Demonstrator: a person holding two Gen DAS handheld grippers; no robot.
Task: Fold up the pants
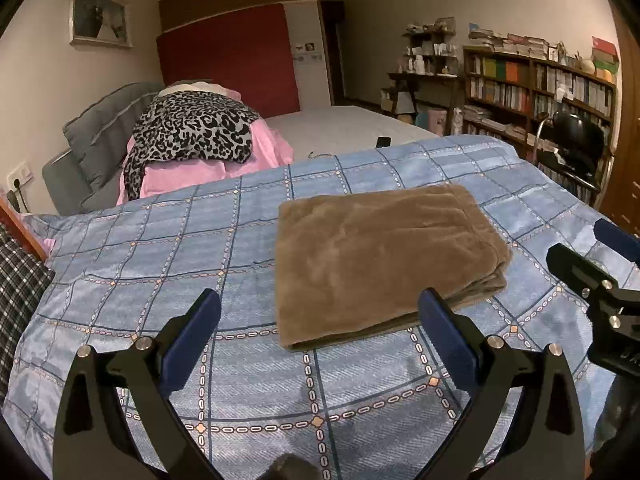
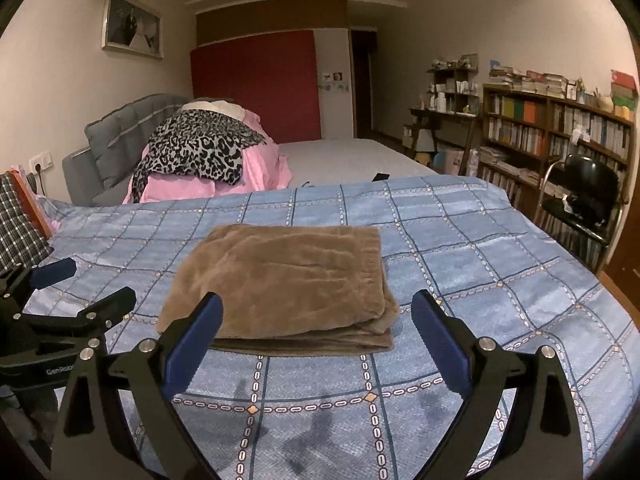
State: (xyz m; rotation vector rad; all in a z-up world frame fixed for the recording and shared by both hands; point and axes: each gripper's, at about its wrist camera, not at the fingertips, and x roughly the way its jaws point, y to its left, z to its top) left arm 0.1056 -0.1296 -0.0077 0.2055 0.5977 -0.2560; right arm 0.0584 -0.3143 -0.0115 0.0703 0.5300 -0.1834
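Left wrist view: brown fleece pants (image 1: 384,264) lie on the blue checked bedspread (image 1: 160,264) as a compact rectangular bundle, several layers stacked at the near-right edge; left gripper (image 1: 320,320) hangs above the cover with its jaws spread wide, nothing between them, its right finger overlapping the bundle's near edge in the picture, contact unclear; right gripper (image 1: 592,268) enters at the right edge, clear of the pants, its jaws apart too; behind, a leopard-print garment (image 1: 192,128) sits on pink bedding (image 1: 208,168), well apart from the work.

Right wrist view: same pants (image 2: 288,276) dead ahead, squared off, layered folds showing at the near-right corner; right gripper (image 2: 316,320) spread open and empty, just short of the bundle; left gripper (image 2: 80,292) at the left, beside the pants, not touching; bookshelf (image 2: 560,132) and black chair (image 2: 580,196) off to the right.

Judgement: folding looks done; bundle is neat and free of both tools; at most a slight tidy of the uneven near-right layers is left.
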